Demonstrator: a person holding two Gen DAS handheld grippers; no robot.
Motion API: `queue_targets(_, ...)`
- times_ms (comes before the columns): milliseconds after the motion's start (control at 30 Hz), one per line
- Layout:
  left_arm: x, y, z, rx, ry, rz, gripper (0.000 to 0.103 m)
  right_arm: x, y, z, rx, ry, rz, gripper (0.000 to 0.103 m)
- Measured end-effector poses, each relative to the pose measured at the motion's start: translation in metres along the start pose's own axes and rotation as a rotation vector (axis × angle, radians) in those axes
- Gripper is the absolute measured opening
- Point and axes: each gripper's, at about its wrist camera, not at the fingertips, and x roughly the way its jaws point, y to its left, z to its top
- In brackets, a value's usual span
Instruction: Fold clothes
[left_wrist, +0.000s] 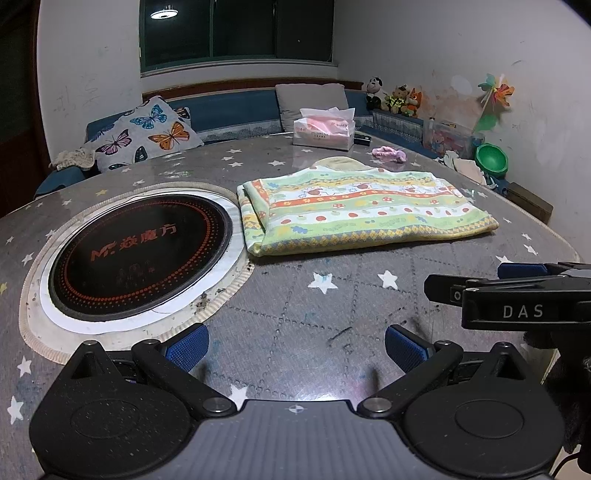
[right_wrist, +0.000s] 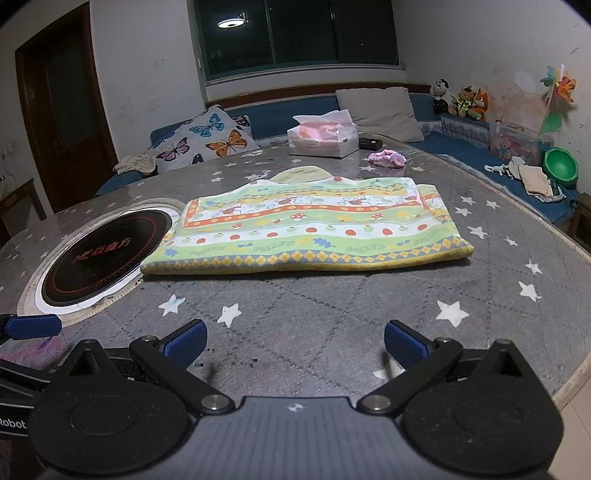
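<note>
Right wrist: folded cloth (right_wrist: 306, 229) mid-table (right_wrist: 332, 332), near edge apart.

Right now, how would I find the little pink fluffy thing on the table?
Start at the round grey table with white stars and look past the folded striped cloth to the far side. There a white tissue box stands, and just right of it lies the pink fluffy thing. It is the only small, crumpled pink item lying loose on the table.
</note>
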Motion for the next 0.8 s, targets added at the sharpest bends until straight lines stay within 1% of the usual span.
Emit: queue_targets(800,0.0057,0.0006,0.0,0.0,0.015,-0.004,0.103,0.0084,-0.0008,-0.0013,0.005,0.018,-0.001,0.103)
